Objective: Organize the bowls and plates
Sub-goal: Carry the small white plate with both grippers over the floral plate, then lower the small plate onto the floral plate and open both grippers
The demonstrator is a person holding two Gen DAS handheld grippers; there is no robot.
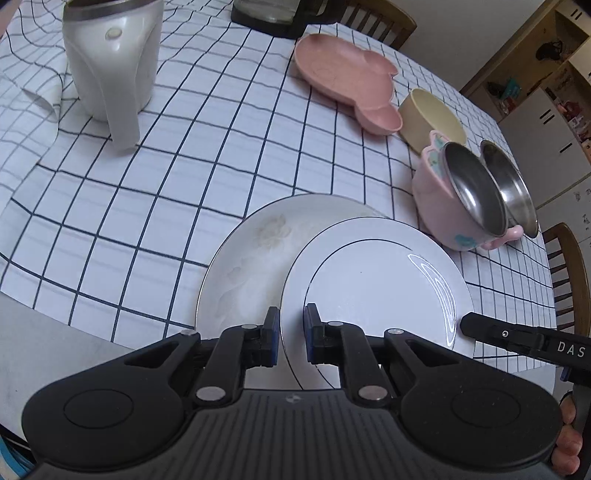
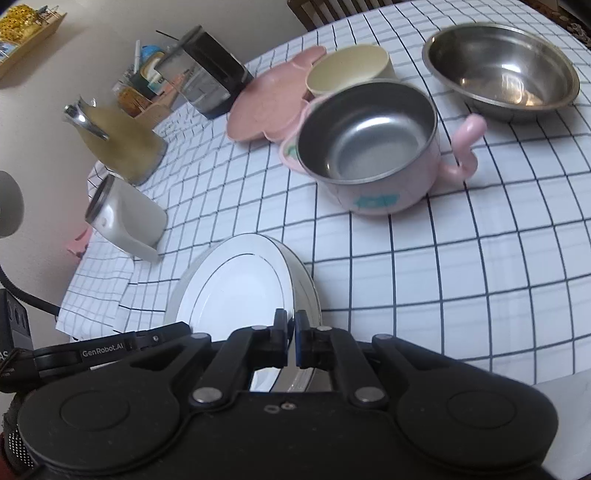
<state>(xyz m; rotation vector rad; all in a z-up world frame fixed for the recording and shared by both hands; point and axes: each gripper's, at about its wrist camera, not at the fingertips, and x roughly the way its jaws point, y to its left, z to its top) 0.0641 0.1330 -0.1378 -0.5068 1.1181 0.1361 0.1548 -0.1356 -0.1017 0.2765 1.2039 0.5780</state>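
Left wrist view showed the left gripper [image 1: 291, 334] closed on the near rim of a white plate with a thin dark ring [image 1: 373, 284], the rim passing between its two blue pads. That plate was tilted and overlapped a larger white plate with a faint floral print [image 1: 255, 254], which lay on the checked tablecloth [image 1: 147, 206]; whether the two plates touched could not be told. At the right edge of the ringed plate the tip of the right gripper [image 1: 476, 325] reached its rim.

From the right wrist view, the right gripper [image 2: 291, 341] had its jaws drawn nearly together, pinching the edge of the ringed plate [image 2: 236, 288], with the larger plate [image 2: 308, 291] showing under and behind it.

Further back on the cloth stood a pink steel-lined bowl with a handle [image 2: 369, 155], a plain steel bowl [image 2: 502, 70] beside it, a cream bowl [image 2: 347, 70] and a pink animal-shaped plate [image 2: 266, 107]. A white jug [image 1: 110, 66] stood well apart on the left of the table, with a dark-based glass kettle [image 1: 273, 16] at the far edge.
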